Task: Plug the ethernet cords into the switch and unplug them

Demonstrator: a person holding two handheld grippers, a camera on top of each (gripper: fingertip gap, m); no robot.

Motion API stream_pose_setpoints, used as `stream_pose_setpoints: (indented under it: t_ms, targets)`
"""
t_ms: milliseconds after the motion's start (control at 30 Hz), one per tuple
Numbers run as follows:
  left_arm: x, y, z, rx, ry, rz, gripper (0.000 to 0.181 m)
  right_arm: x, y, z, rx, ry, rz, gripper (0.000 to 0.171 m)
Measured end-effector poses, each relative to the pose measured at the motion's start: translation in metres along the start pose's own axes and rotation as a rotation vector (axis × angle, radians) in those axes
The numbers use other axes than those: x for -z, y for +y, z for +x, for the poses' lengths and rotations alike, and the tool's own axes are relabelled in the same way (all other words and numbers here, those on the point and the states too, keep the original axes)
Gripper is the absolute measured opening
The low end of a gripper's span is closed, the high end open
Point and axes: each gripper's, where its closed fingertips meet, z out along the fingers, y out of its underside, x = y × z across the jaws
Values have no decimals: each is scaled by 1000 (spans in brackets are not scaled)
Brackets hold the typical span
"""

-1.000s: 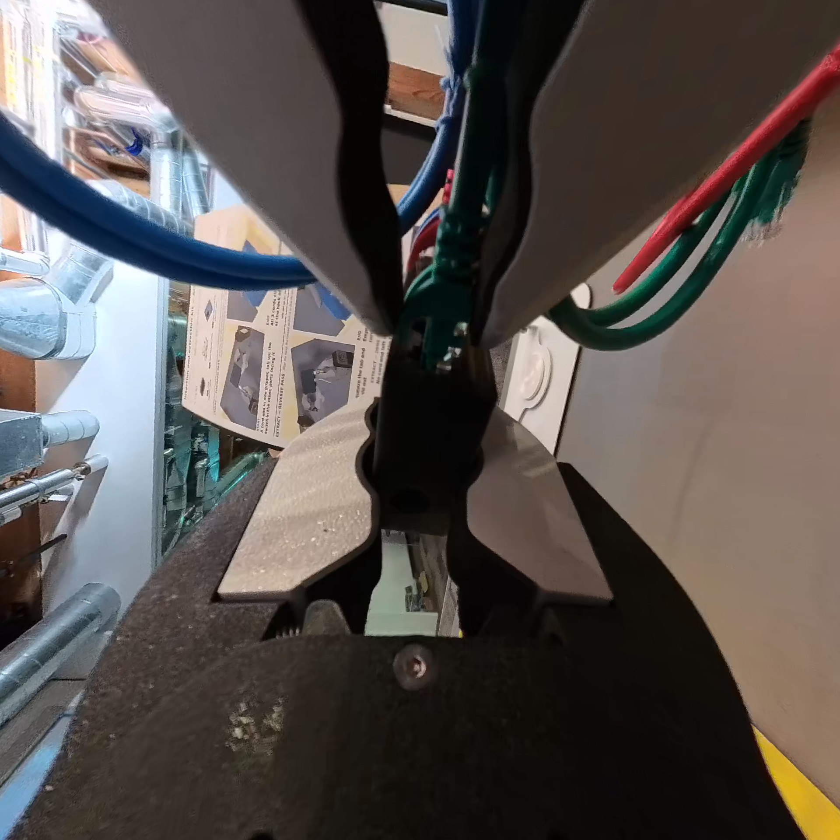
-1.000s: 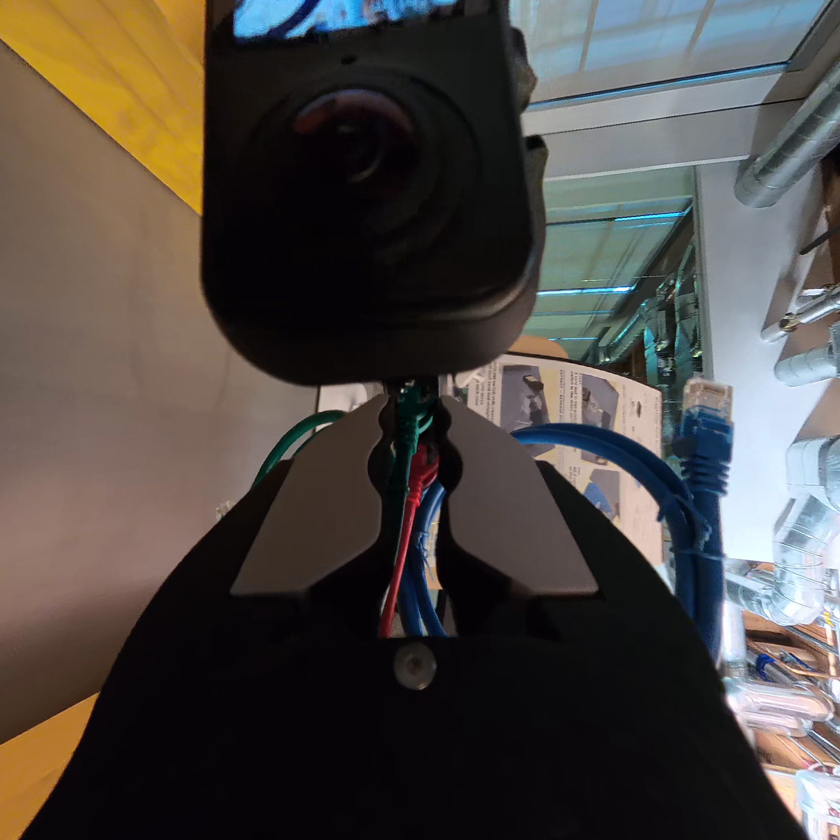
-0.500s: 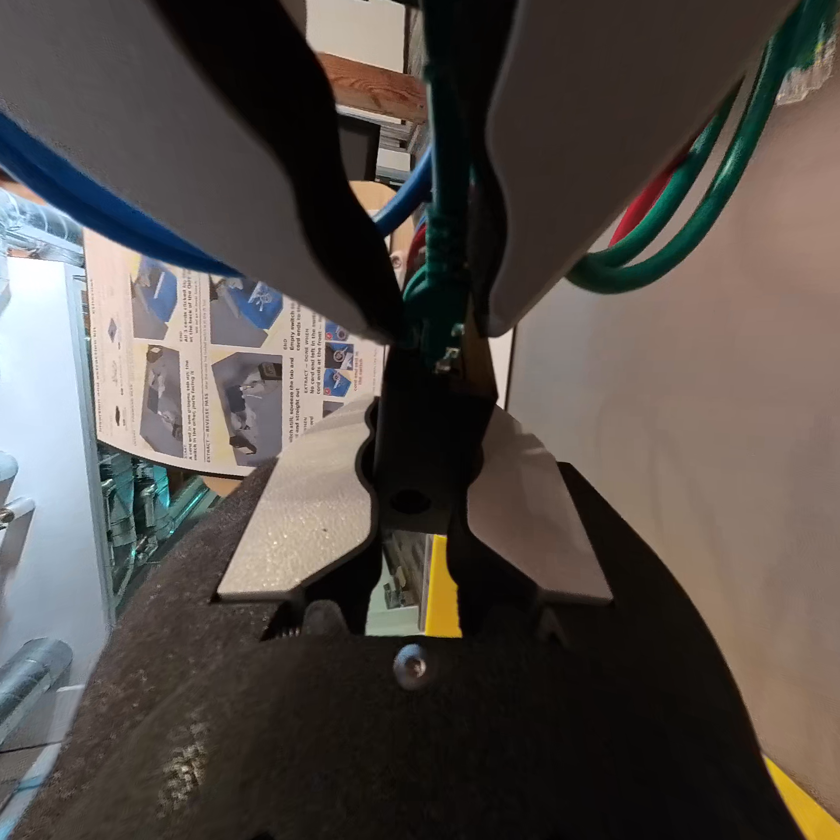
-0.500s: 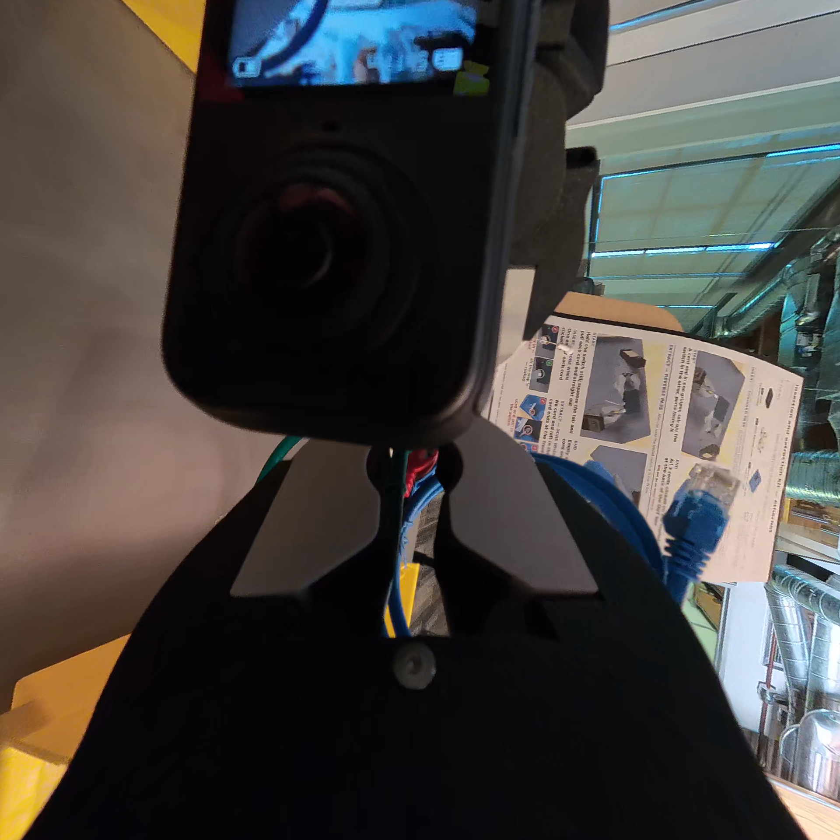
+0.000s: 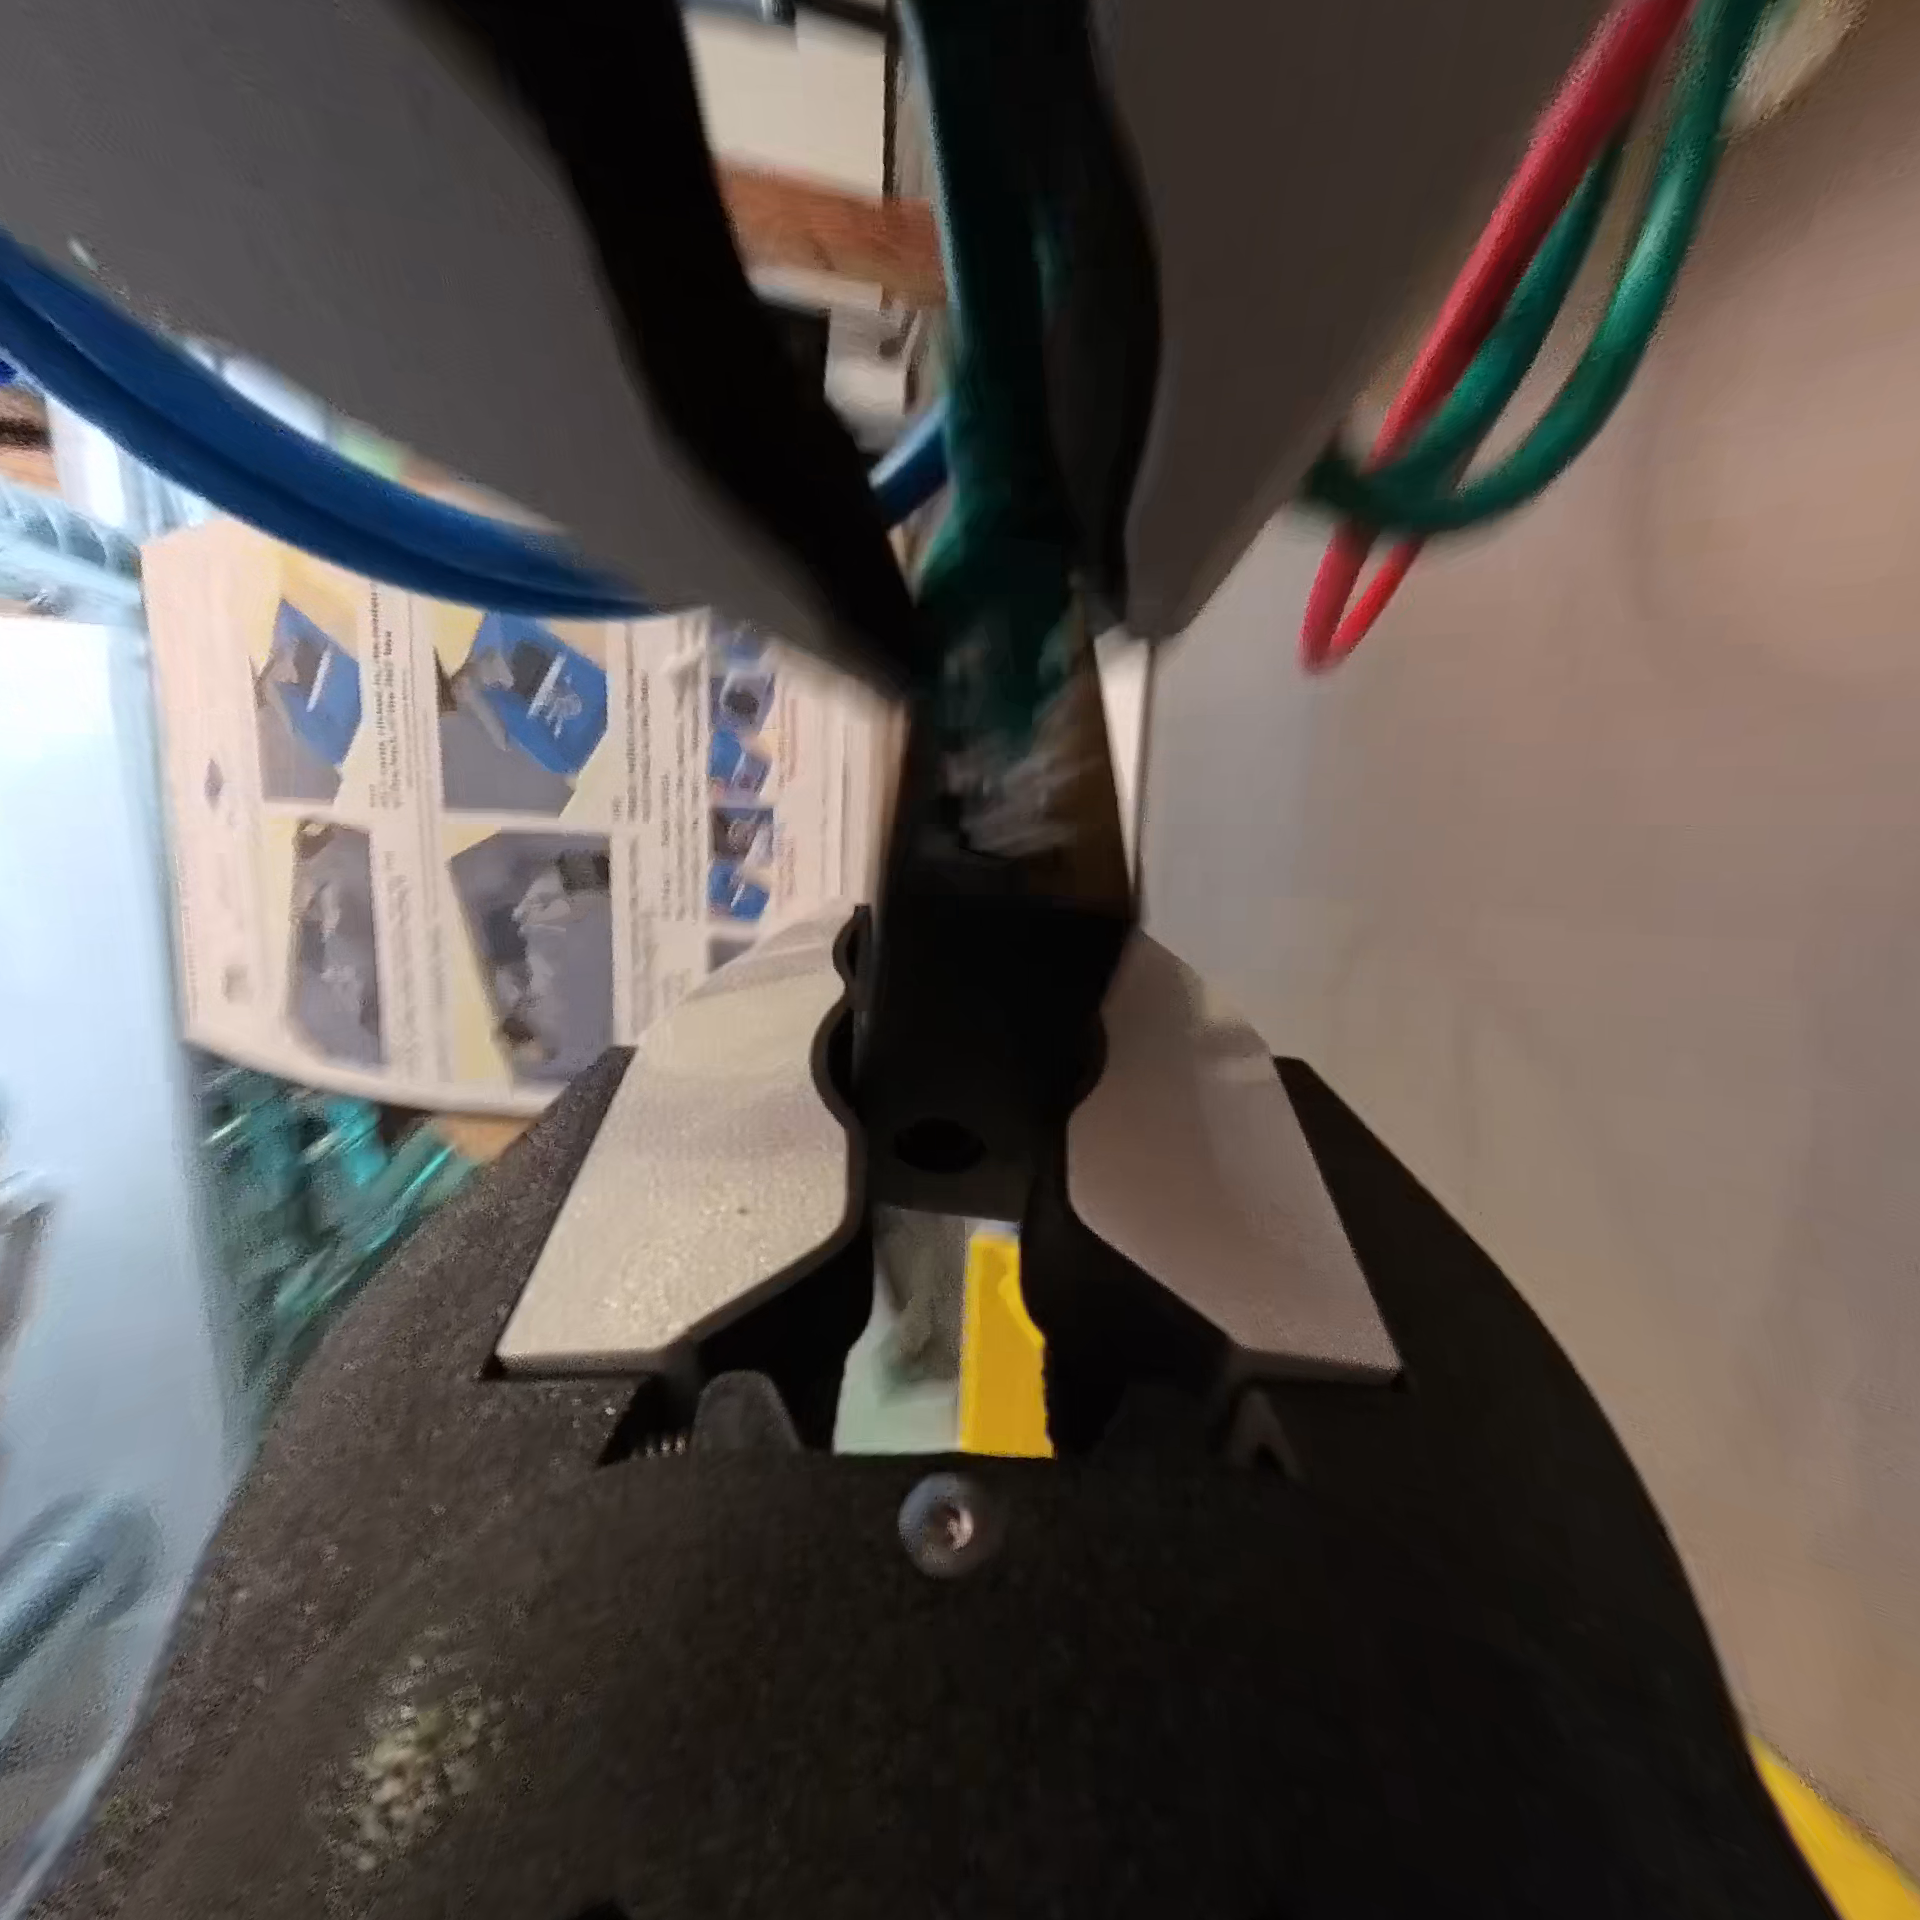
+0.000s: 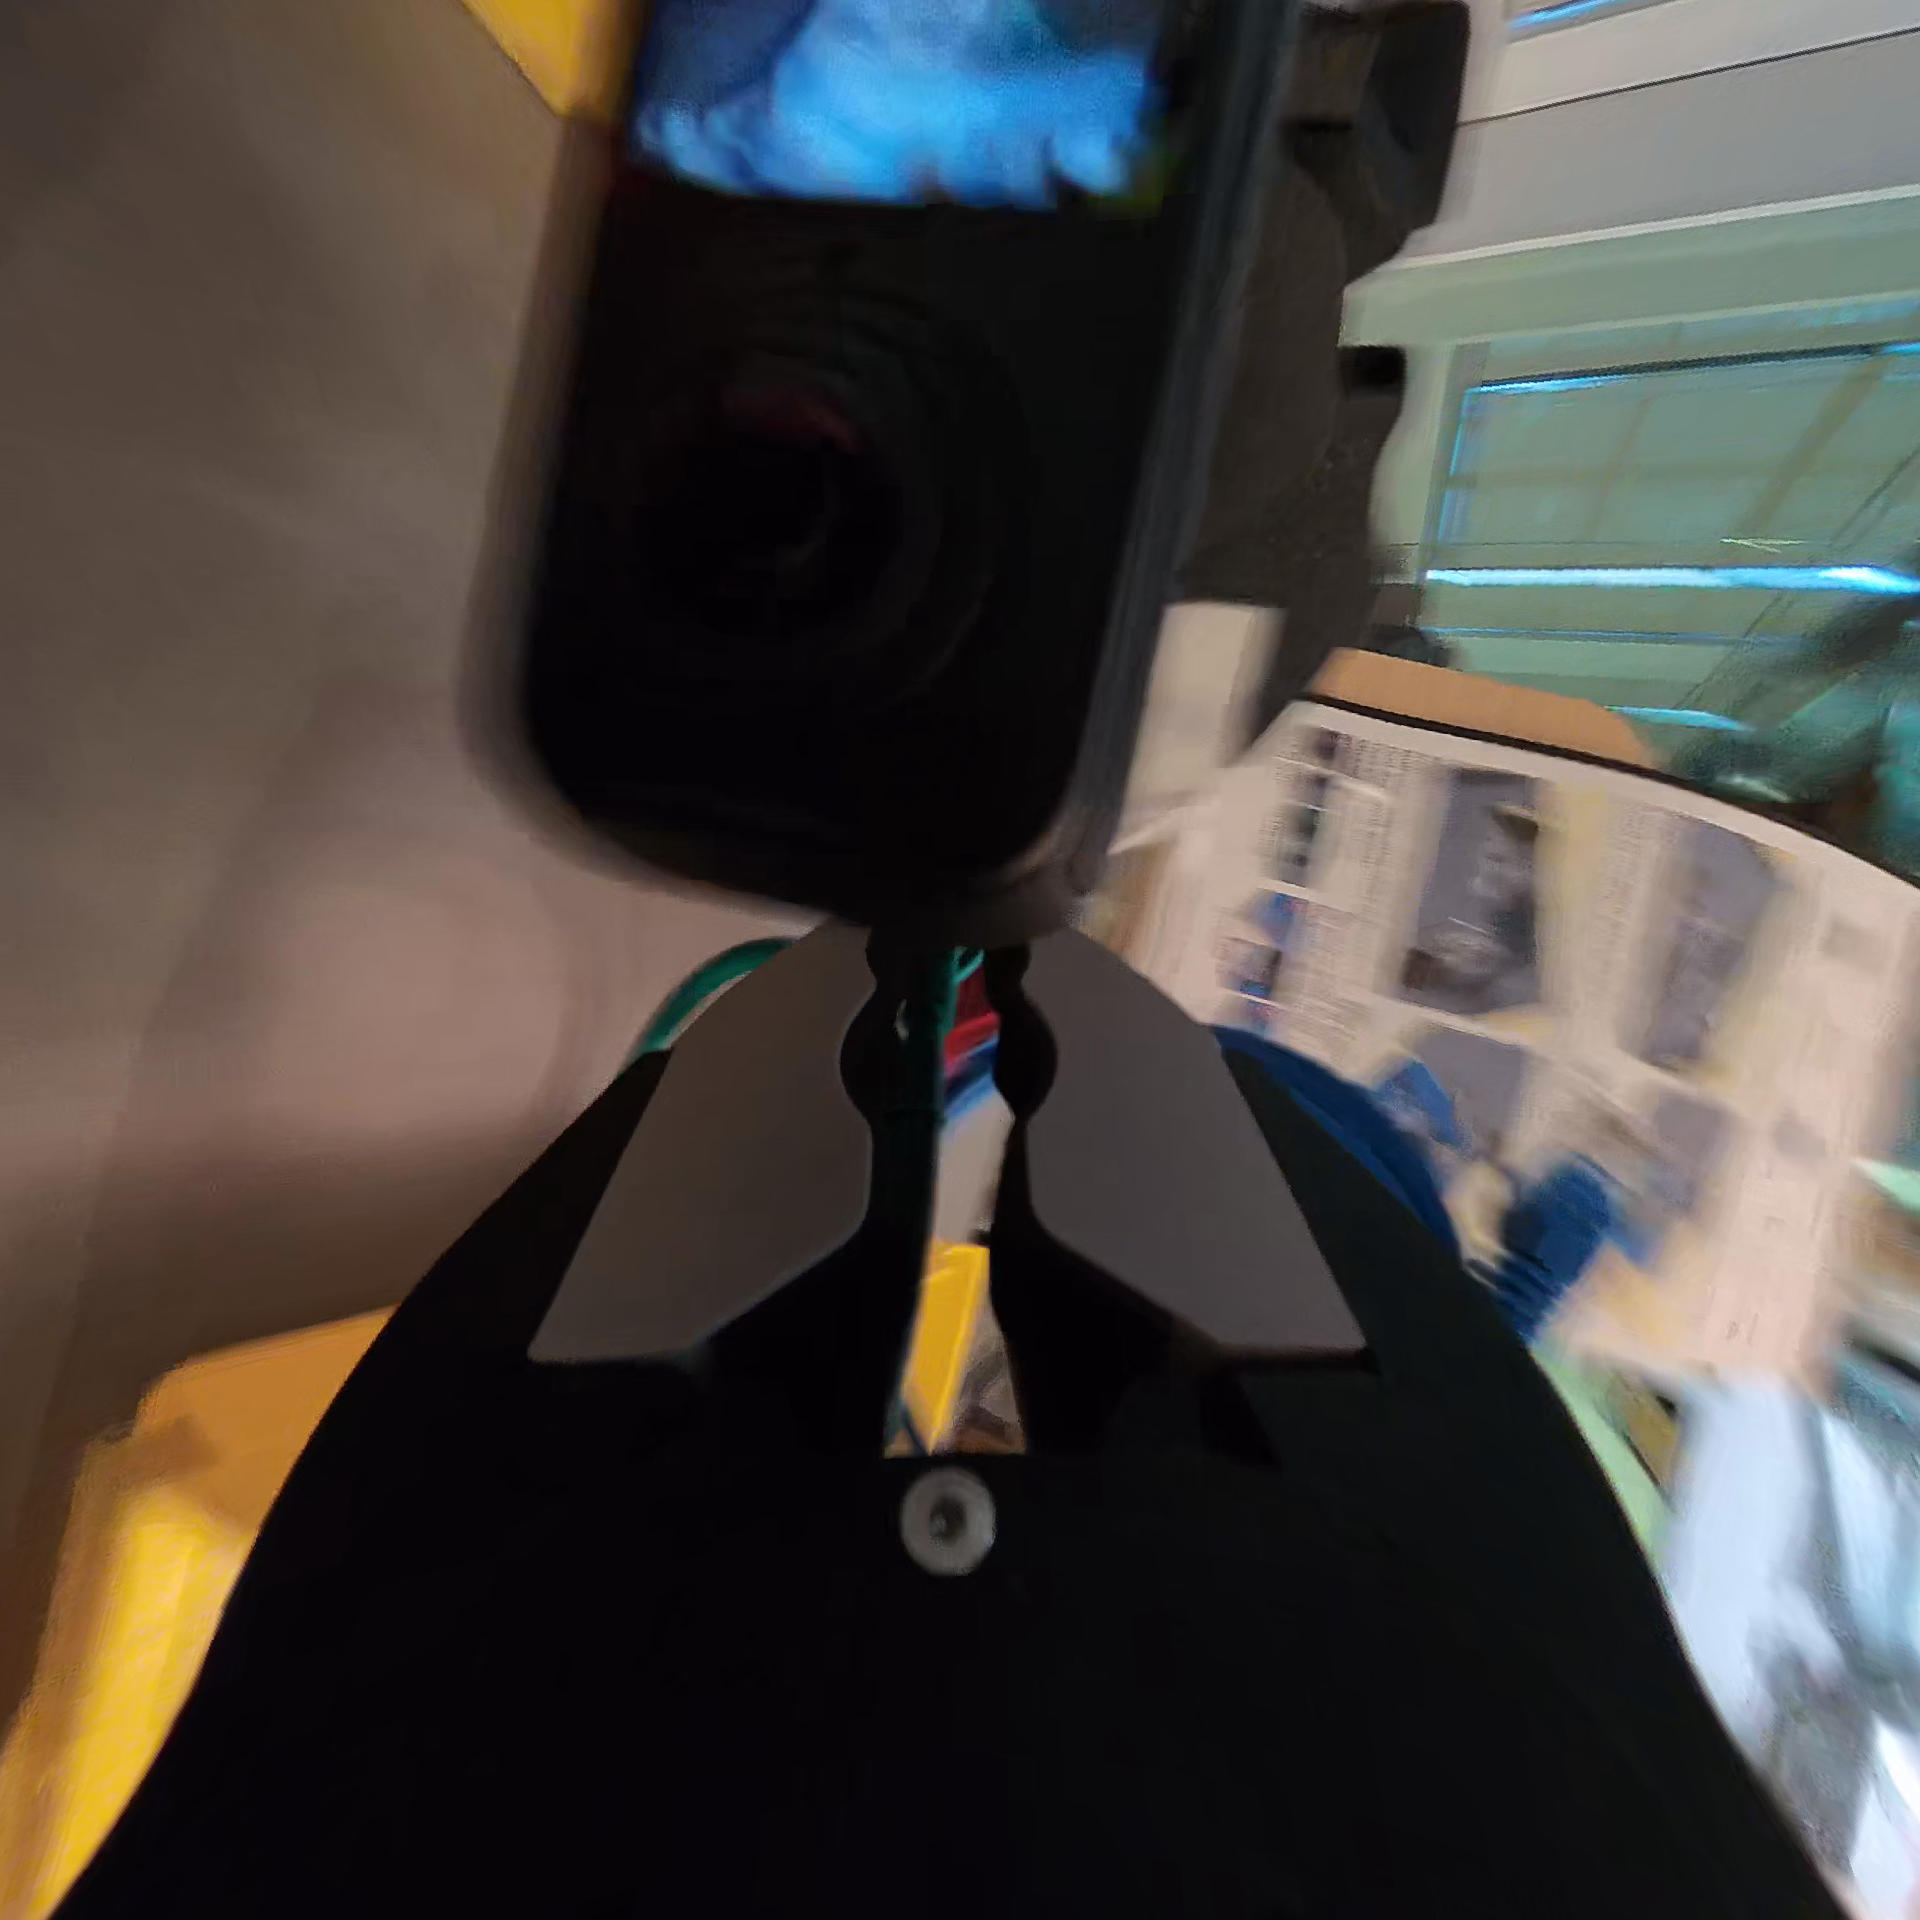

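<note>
Green ethernet cord (image 5: 997, 436) pinched in right gripper (image 6: 940, 1023), plug end-on into black switch (image 5: 987, 1039) clamped in left gripper (image 5: 982, 977); axes roughly collinear, facing.

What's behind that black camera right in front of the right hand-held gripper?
Around the camera show a grey-brown wall, a printed sheet and ceiling lights. Just under it a green cord runs between the fingers. Whatever lies directly behind is covered, and the view is blurred.
</note>
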Motion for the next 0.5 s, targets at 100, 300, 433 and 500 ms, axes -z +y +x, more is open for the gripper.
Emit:
stream_pose_setpoints:
  t_ms: [100, 300, 433, 500]
  targets:
    - [3, 42, -33, 103, -56, -91, 31, 0, 1, -10, 35, -48, -8, 16]
    - [22, 61, -68, 163, -118, -90, 31, 35, 4, 31, -99, 109, 94, 16]
    - [27, 97, -82, 187, -138, -208, 31, 96, 70, 51, -322, 182, 24, 16]
    - [31, 107, -88, 199, -154, -233, 31, 121, 108, 49, -427, 199, -26, 15]
